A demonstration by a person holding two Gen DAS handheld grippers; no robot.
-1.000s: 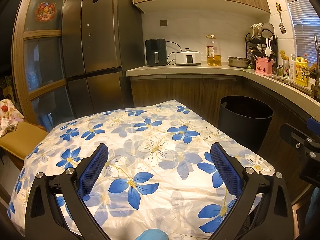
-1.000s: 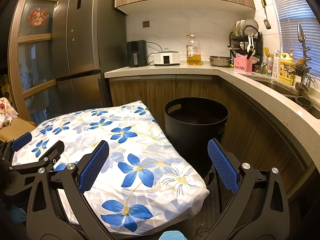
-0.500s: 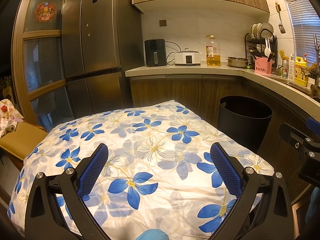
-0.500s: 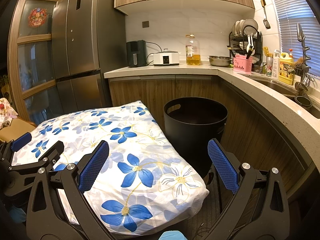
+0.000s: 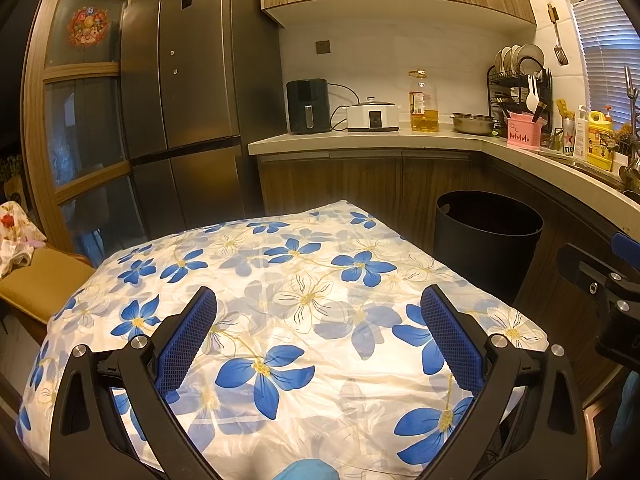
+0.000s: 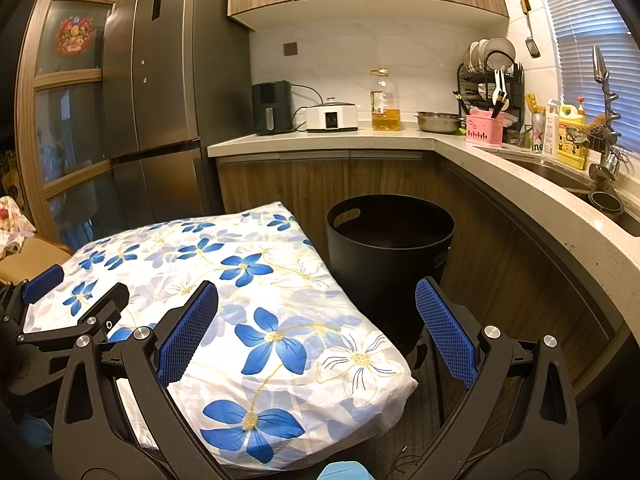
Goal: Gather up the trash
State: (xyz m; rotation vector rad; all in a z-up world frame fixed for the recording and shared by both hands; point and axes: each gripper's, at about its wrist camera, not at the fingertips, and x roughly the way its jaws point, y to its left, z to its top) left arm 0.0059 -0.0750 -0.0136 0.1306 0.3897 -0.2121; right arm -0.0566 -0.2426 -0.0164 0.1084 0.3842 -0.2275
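A black round bin stands on the floor beside a table covered with a white cloth with blue flowers; it also shows in the left wrist view. No trash shows on the cloth. My left gripper is open and empty, held over the near part of the table. My right gripper is open and empty, over the table's right corner, in front of the bin. Each gripper shows at the edge of the other's view.
A curved counter with wooden cabinets runs behind and to the right of the bin, carrying an oil bottle, a cooker, a dish rack and a sink. A steel fridge stands at the back left. A chair is left of the table.
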